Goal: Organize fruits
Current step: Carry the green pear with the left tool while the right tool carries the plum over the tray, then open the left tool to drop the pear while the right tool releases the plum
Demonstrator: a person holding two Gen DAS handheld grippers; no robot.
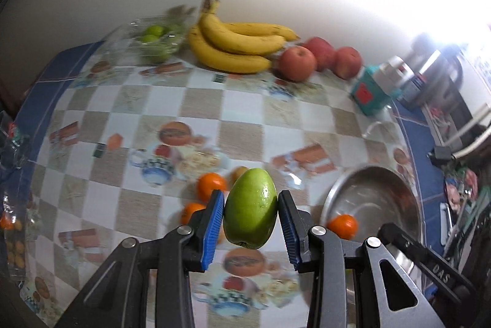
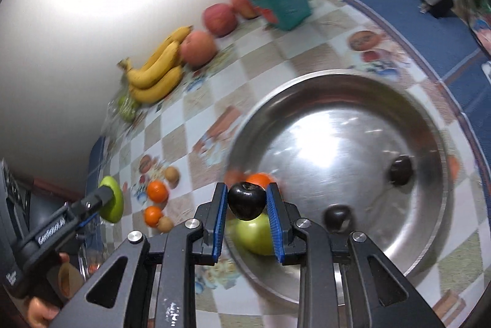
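My left gripper [image 1: 251, 208] is clamped on a green fruit [image 1: 250, 208], its blue pads [image 1: 214, 223] pressing both flanks, and holds it clear above the checked tablecloth [image 1: 202, 100]. My right gripper [image 2: 247, 200] is clamped on a dark plum [image 2: 247, 200], held over the near rim of the steel bowl [image 2: 429, 205]. Inside the bowl lie two more dark plums [image 2: 400, 169], a second green fruit [image 2: 256, 231] and an orange [image 2: 260, 178]; further oranges [image 2: 157, 191] and small brown fruits [image 2: 172, 173] sit on the cloth beside it. Bananas [image 1: 233, 45], red apples [image 1: 297, 63] and a clear tray of green fruit [image 1: 153, 41] stand in a row by the wall.

Procedure, as I judge it: carry each fruit to its like group. Keep both grips firm; the plum is smooth and round and could roll out. Lower each fruit until it rests before I release it. Keep the two tools apart to avoid collision
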